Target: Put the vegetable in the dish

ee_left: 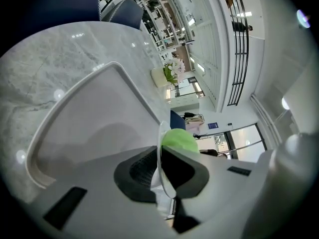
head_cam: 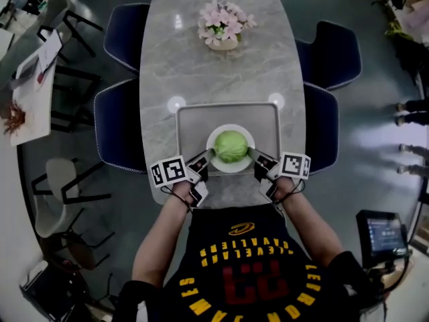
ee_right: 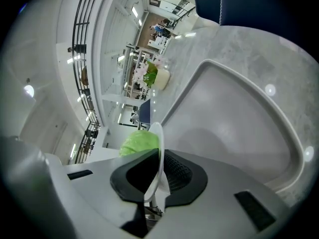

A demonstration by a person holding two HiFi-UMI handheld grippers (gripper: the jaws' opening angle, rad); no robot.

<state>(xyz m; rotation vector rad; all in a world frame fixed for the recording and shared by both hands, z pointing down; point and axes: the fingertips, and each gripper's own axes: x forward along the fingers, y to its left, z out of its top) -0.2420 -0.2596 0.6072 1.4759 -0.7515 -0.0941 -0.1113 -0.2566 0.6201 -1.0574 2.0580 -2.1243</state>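
Note:
A green cabbage [head_cam: 230, 145] sits in a white dish [head_cam: 216, 162] held over the grey tray [head_cam: 191, 123]. My left gripper [head_cam: 207, 157] is shut on the dish's left rim and my right gripper [head_cam: 253, 155] is shut on its right rim. In the left gripper view the thin white dish [ee_left: 162, 148] edge runs between the dark pads [ee_left: 137, 171], with the cabbage [ee_left: 179, 138] just past it. The right gripper view shows the same: dish [ee_right: 158, 148] rim clamped between the pads [ee_right: 177, 173], cabbage [ee_right: 140, 141] to the left. The dish casts a shadow on the tray [ee_right: 239, 123] below.
A pot of pink flowers [head_cam: 223, 25] stands at the far end of the marble table [head_cam: 201, 72]. Dark blue chairs [head_cam: 120, 126] flank both sides of the table. A small screen [head_cam: 383, 233] stands at the right.

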